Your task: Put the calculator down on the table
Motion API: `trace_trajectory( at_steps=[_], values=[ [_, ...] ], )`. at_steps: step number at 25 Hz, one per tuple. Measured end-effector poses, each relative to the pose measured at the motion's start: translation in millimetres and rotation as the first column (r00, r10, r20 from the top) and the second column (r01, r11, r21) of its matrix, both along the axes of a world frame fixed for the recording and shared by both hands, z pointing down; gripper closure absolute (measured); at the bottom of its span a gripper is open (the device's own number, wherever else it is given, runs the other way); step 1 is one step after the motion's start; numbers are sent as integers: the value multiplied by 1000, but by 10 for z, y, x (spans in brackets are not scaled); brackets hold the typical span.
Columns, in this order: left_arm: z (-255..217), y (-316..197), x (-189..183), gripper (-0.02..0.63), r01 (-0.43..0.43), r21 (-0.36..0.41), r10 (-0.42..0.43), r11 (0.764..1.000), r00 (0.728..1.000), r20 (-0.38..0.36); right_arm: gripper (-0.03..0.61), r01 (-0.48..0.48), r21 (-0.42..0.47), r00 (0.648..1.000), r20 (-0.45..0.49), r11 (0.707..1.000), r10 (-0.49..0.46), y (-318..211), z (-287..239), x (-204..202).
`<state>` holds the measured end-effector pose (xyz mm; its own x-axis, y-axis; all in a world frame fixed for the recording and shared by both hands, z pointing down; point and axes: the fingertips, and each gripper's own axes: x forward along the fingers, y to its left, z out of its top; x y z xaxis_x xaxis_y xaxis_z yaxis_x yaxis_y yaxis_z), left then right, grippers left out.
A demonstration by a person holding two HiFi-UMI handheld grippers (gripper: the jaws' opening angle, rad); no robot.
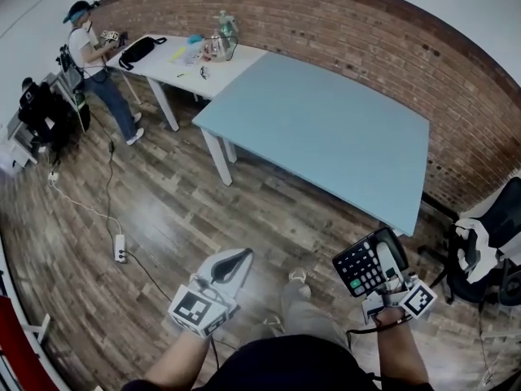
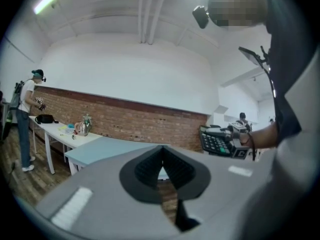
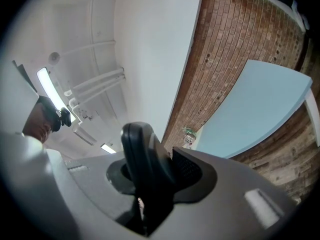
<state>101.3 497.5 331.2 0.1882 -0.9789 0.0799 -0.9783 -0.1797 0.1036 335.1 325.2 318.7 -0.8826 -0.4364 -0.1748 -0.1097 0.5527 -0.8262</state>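
A black calculator (image 1: pixel 364 265) with a green key is clamped upright in my right gripper (image 1: pixel 383 269), low at the right of the head view, above the wood floor and short of the table's near corner. The right gripper view shows the calculator (image 3: pixel 142 154) edge-on as a dark slab between the jaws of my right gripper (image 3: pixel 160 159). The light blue table (image 1: pixel 326 129) lies ahead, bare on top, and shows as the blue table (image 3: pixel 260 104) in that view too. My left gripper (image 1: pixel 236 261) hangs at the lower left, shut and empty. In the left gripper view its pads meet at the tip of the left gripper (image 2: pixel 161 151), and the calculator (image 2: pixel 216 141) shows to the right.
A white table (image 1: pixel 183 63) with a black bag, bottles and small items adjoins the blue one at the back left; a person (image 1: pixel 89 55) stands at it. A power strip (image 1: pixel 120 249) and cable lie on the floor. A black chair (image 1: pixel 488 243) stands at the right by the brick wall.
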Motion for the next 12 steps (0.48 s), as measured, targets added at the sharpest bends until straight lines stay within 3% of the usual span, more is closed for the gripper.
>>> trace_trajectory(
  at_steps=[12],
  values=[
    [-95,-727,-673,611,77,6,-77,997,995,62,448,43,-21,998,35,999,-42,-959,163,-682]
  ],
)
